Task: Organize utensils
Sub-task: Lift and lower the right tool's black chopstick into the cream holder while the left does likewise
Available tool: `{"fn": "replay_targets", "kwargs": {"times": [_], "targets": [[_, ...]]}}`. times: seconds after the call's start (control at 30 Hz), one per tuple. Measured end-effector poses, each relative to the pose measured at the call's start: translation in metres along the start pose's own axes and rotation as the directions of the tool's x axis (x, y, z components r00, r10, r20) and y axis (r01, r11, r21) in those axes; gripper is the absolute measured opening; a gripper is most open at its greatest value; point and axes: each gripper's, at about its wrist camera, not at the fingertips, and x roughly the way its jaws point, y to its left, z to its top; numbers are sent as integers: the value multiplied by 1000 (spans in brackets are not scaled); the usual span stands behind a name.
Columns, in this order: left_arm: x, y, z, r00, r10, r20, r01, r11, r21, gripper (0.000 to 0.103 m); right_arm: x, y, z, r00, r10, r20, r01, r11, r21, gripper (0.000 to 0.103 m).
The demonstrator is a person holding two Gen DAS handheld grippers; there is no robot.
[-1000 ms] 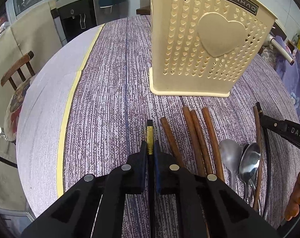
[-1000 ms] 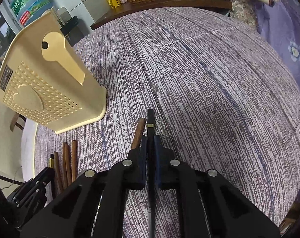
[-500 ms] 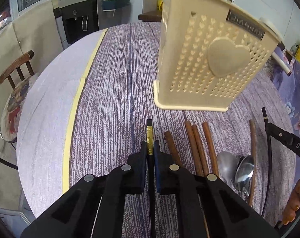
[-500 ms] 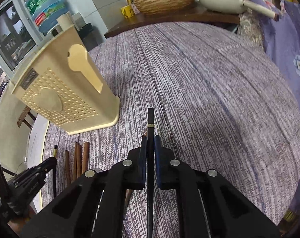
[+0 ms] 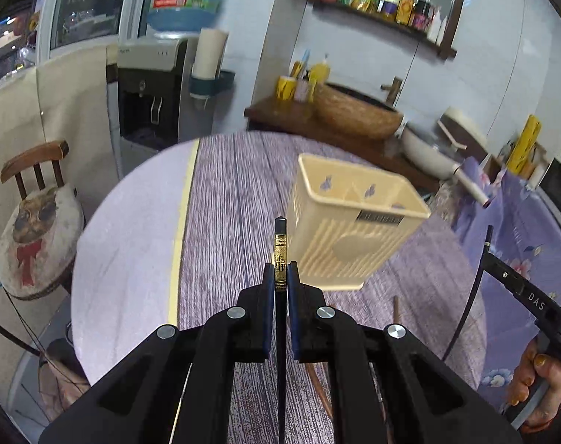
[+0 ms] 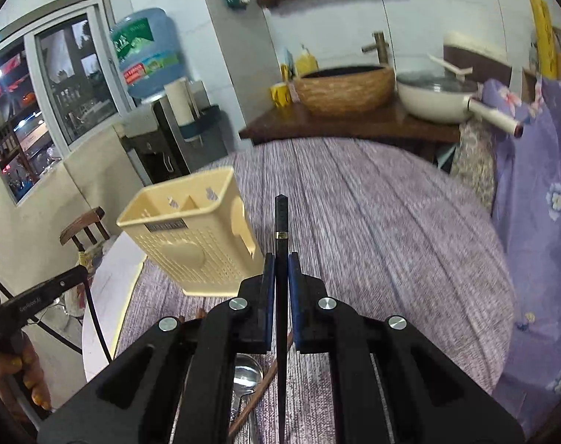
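Two black gold-banded chopsticks (image 5: 280, 255) (image 6: 281, 222) clamped, one per closed gripper, left (image 5: 280, 277) and right (image 6: 281, 270); we judge the cream perforated plastic holder (image 5: 354, 222) empty, brown chopsticks (image 6: 258, 396) and steel spoon (image 6: 247, 373) left near.

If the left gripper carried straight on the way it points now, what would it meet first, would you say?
Probably the cream holder. The left gripper is shut on a black chopstick whose tip sits just left of the holder's near corner, so it might brush that wall or slip past onto the table; depth is unclear.
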Motion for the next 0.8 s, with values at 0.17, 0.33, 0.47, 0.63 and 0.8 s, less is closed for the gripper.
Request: {"fn": "replay_targets", "kwargs": {"times": [0.17,0.33,0.47,0.63,0.8], "targets": [[-28,0,8,998,-12,65,11,1000,15,8,-31,9,9,999,22,43,-20,998,-57,8],[-35,-2,10,996,-7,85,4,999,41,8,-42,12,12,998,26,50,-22,996,-82,8],[-41,1,11,996,-13,92,9,999,43,8,-46,14,13,998,29,51,-24,995,-97,8],[-53,0,22,993,-30,111,25,999,48,8,-53,17,23,997,47,59,-41,994,-104,8],[-72,-5,46,988,-70,141,63,997,52,8,-67,30,49,993,85,86,-75,990,-118,8]]}}
